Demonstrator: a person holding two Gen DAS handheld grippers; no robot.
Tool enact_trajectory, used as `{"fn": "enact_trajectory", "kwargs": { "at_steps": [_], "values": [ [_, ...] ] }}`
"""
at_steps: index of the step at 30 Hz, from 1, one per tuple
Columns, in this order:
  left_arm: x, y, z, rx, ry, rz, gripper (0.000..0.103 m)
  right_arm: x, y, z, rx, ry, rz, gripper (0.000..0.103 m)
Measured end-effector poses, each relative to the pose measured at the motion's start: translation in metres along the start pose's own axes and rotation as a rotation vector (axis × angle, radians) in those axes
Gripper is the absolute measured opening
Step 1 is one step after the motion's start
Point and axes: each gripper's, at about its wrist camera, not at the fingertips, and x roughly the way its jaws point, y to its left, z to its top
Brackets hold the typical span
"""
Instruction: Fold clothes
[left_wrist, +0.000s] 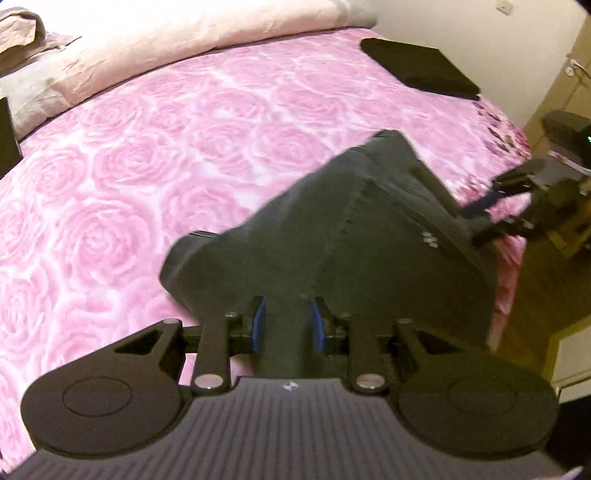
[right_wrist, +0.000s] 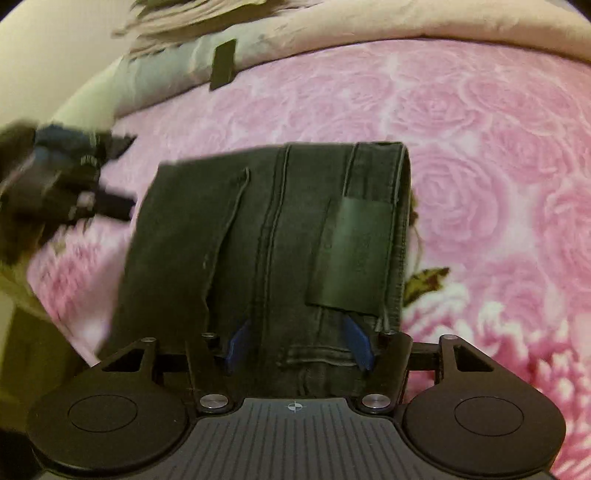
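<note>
Dark grey jeans (left_wrist: 351, 229) lie folded in a thick bundle on the pink rose bedspread (left_wrist: 147, 166), near its right edge. My left gripper (left_wrist: 288, 326) is shut on a narrow bunch of the denim at the near end, which rises tent-like from the cover. In the right wrist view the jeans (right_wrist: 266, 221) show seams and a pocket lining. My right gripper (right_wrist: 298, 345) stands open with the near fold lying flat between its blue pads (right_wrist: 358, 345). Each gripper shows blurred in the other's view: the right gripper (left_wrist: 480, 214) and the left gripper (right_wrist: 125, 175).
A folded black garment (left_wrist: 421, 68) rests at the bed's far right corner. A beige duvet (left_wrist: 184, 40) and pillows line the far side. A black object (left_wrist: 7, 133) pokes in at the left edge. The bed's edge drops to a wooden floor (left_wrist: 535, 295) on the right.
</note>
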Motion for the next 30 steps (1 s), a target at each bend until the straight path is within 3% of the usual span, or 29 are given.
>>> {"fn": "enact_trajectory", "kwargs": {
  "at_steps": [3,7,11,15,20,23,26,30],
  "values": [
    [0.007,0.016,0.011,-0.043,-0.024,0.016,0.023,0.0,0.007,0.017,-0.026,0.059,-0.024,0.059],
    [0.019,0.042,0.023,-0.13,-0.016,0.018,0.023,-0.012,0.015,0.046,-0.009,-0.005,0.01,0.059],
    [0.047,0.05,0.026,-0.11,0.058,0.032,0.03,0.005,0.017,0.072,-0.028,-0.024,0.01,0.059],
    [0.072,0.053,0.025,-0.092,0.117,0.034,0.031,0.032,0.018,0.083,-0.053,0.012,-0.043,0.059],
    [0.07,0.053,0.021,-0.077,0.107,0.037,0.032,0.039,0.028,0.095,-0.063,-0.035,-0.057,0.059],
    [0.067,0.051,0.025,-0.096,0.115,0.046,0.031,0.061,0.023,0.093,-0.091,0.036,-0.142,0.059],
    [0.05,0.044,0.035,-0.105,0.092,0.063,0.025,0.066,0.018,0.087,-0.115,0.053,-0.153,0.059],
    [0.039,0.038,0.048,-0.121,0.052,0.055,0.024,0.063,0.022,0.084,-0.138,0.071,-0.185,0.058]
  ]
}}
